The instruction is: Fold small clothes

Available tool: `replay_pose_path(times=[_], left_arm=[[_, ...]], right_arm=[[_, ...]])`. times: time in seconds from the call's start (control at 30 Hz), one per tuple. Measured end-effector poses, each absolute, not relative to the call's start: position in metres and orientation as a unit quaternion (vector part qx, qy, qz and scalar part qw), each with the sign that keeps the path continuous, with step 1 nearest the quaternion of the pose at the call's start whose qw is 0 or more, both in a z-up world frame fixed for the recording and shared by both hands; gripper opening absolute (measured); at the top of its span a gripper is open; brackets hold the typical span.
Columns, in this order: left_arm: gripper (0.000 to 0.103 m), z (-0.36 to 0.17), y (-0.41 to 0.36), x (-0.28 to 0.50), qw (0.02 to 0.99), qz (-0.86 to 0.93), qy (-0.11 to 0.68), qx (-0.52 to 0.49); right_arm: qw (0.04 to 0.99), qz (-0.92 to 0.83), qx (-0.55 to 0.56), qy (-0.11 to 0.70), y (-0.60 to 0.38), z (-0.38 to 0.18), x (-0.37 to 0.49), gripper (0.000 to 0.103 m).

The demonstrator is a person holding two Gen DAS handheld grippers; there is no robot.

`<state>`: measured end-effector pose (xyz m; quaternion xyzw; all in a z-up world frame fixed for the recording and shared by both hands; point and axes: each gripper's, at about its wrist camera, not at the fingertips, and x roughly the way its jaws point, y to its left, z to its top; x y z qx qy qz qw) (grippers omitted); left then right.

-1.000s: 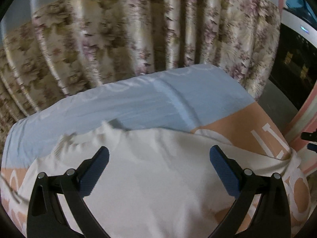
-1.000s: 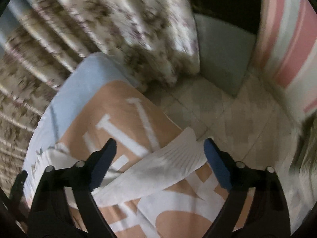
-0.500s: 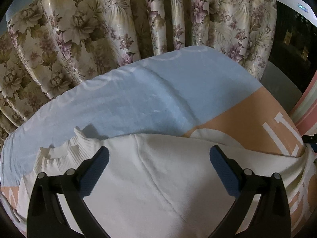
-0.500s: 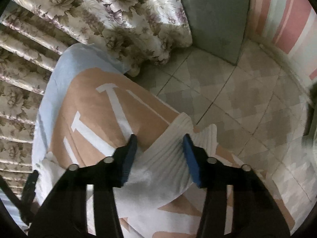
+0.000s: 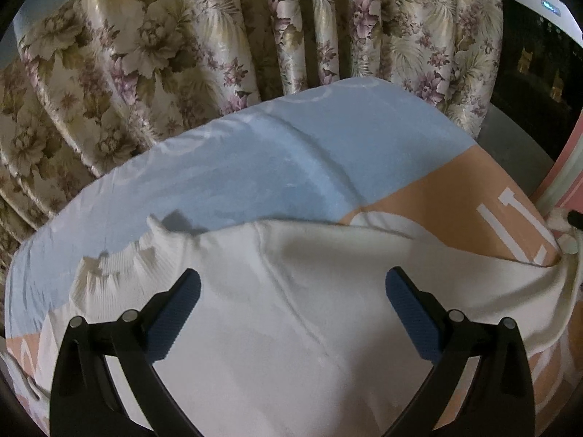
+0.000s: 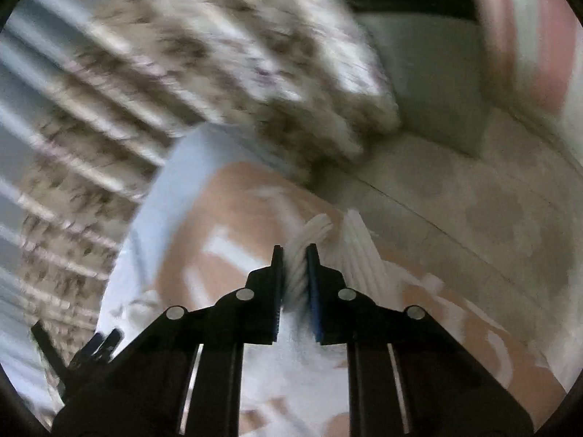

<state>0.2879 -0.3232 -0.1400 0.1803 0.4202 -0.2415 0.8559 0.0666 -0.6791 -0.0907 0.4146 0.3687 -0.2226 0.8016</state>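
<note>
- A cream-white knitted sweater point(image 5: 291, 327) with a ribbed collar lies spread on a bedsheet point(image 5: 255, 182) printed in pale blue and peach with large white letters.
- The ribbed collar point(image 5: 120, 269) sits at the left in the left wrist view, crumpled and standing up a little from the blue part of the sheet.
- The left gripper point(image 5: 291, 298) hovers over the body of the sweater with its blue-padded black jaws spread wide; no cloth is between the pads.
- The right gripper point(image 6: 294, 255) has just been closing, and its jaws are now clamped on a ribbed white edge of the sweater point(image 6: 309, 233), which bunches up between the pads and fans out past the tips.
- That pinched edge lies over the peach part of the sheet near the bed's edge, with pale tiled floor point(image 6: 473, 218) beyond it.
- The right wrist view is heavily blurred.
- A floral curtain point(image 5: 218, 36) in beige and mauve hangs behind the bed.
- A pink and white striped surface point(image 6: 528, 36) shows at the far right.
</note>
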Motion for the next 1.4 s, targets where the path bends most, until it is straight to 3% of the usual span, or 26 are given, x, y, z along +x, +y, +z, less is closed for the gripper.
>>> replay_pose_path(times=[0.27,0.73,1.0,1.17,1.23,1.4], left_arm=[[0.102,-0.142,-0.276,0.270,0.859,-0.217,0.433,0.167],[0.102,-0.161,-0.084,0.242,0.869,-0.083,0.475,0.113],[0.102,-0.170,-0.013,0.232,0.864,-0.025,0.494,0.098],[0.102,-0.167,-0.002,0.238,0.863,-0.023,0.501,0.069],[0.102,-0.162,-0.010,0.239,0.864,-0.039,0.499,0.057],[0.102,-0.148,-0.060,0.252,0.869,-0.098,0.483,0.048]], right_arm=[[0.874,-0.036,0.323,0.361,-0.564,-0.056,0.142,0.013],[0.841,0.214,0.256,0.425,-0.351,-0.071,0.237,0.013],[0.812,0.256,0.203,0.484,-0.266,-0.098,0.253,0.014],[0.814,0.244,0.169,0.499,-0.268,-0.098,0.236,0.030],[0.826,0.238,0.159,0.485,-0.278,-0.082,0.227,0.050],[0.862,0.173,0.156,0.449,-0.334,-0.049,0.209,0.055]])
